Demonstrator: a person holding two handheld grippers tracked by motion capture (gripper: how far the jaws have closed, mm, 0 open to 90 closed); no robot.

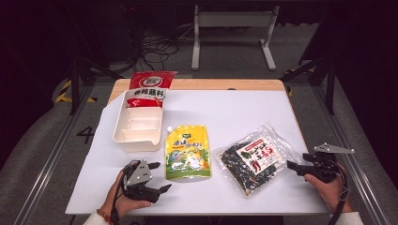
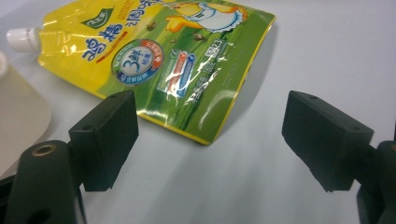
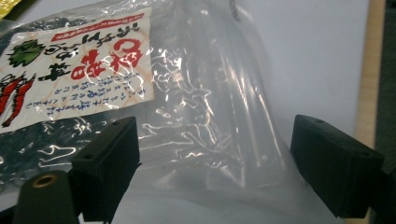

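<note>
Black fingers (image 2: 105,140) of the left gripper (image 1: 157,177) stand wide apart with nothing between them, poised just short of the yellow spouted pouch (image 1: 187,152) that lies flat on the white counter (image 1: 244,112). The right gripper (image 1: 296,167) likewise has its fingers (image 3: 108,165) spread and empty, at the clear edge of the seaweed bag (image 1: 251,159), which lies on the counter to the right of the pouch.

Beyond the pouch sits a cream divided tray (image 1: 139,123), and a red sauce packet (image 1: 151,86) leans into its far compartment.

The likely trouble is slippery film. The bag's near edge is loose, empty plastic, so a pinch there could catch a thin flap alone and let the dark contents swing or slide out of the grip. The pouch lies flat against the counter, so the left fingers may skate over its glossy corner or push it toward the tray rather than take hold.

The left gripper view shows the pouch's white cap (image 2: 21,38) and the crinkled lower corner nearest the fingers. The right gripper view reveals the folds in the clear film and how close the counter's wooden edge (image 3: 365,79) runs. The high view alone gives the whole layout, with both of the person's hands well apart.
</note>
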